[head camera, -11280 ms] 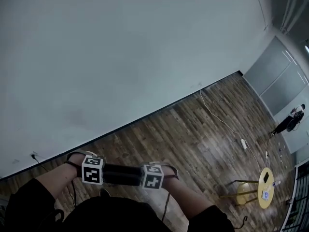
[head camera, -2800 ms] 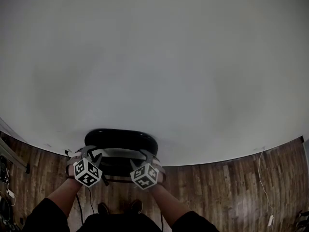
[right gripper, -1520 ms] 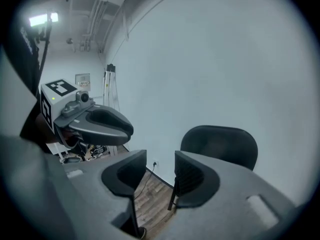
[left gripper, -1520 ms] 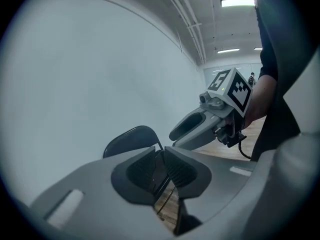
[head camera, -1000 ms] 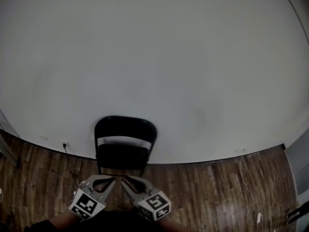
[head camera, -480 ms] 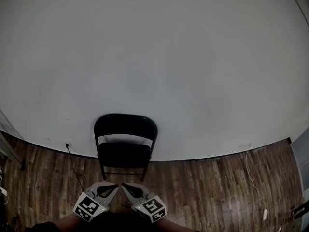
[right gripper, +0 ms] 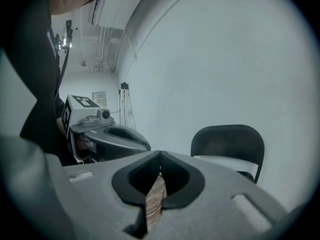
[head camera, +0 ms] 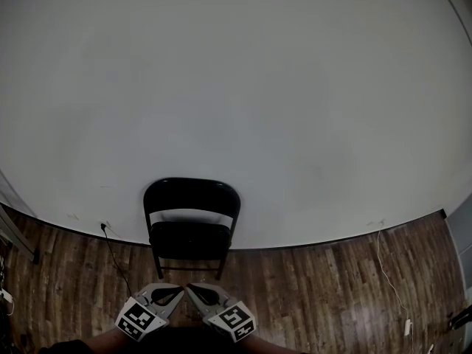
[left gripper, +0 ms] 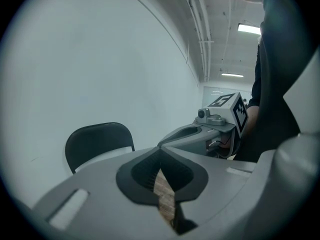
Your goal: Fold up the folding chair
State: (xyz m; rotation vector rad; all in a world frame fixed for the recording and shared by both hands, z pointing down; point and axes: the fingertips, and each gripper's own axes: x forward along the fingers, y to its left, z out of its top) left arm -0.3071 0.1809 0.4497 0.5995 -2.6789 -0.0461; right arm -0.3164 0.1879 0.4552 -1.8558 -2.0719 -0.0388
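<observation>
Where the wooden floor [head camera: 317, 286] meets the white wall [head camera: 243, 87] stands the folding chair [head camera: 189, 240]: black, apparently metal-framed, at twelve o'clock from both grippers and well apart from them; probably rigid, fairly heavy, its smooth tube slippery under pads; suggested holds: backrest top rail at its twelve o'clock, seat front edge at six o'clock; left gripper [head camera: 174, 289]: jaws together, nothing held; right gripper [head camera: 195, 289]: likewise closed, empty.

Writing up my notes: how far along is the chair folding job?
Done, it seems: the folding chair stands flat against the wall, apparently folded. In hand: nothing; left tongs and right tongs are shut, empty, short of it. Left: apparently nothing.
</observation>
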